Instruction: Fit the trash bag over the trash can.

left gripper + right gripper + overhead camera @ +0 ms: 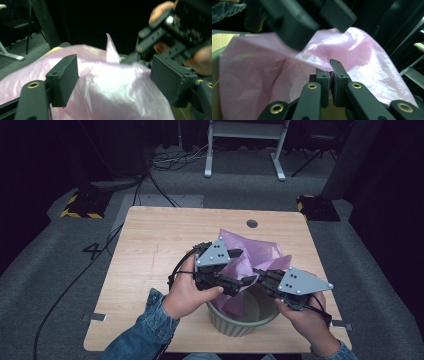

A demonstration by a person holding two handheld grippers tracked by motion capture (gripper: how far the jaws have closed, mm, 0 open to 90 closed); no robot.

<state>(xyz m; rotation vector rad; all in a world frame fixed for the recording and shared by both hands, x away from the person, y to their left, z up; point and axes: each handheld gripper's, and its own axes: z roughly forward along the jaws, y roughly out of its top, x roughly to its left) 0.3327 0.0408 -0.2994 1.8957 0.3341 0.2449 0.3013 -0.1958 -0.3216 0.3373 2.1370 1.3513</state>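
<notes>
Right tongs (331, 75) on pink bag (367, 57)

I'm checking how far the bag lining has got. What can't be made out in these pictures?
- High view: the green bin floor is hidden by the pink bag and both grippers.
- Right gripper view: whether the right gripper pinches the bag edge is hidden by its shut fingers.
- Left gripper view: the bag under the open left gripper is blurred, so its mouth is unclear.
</notes>
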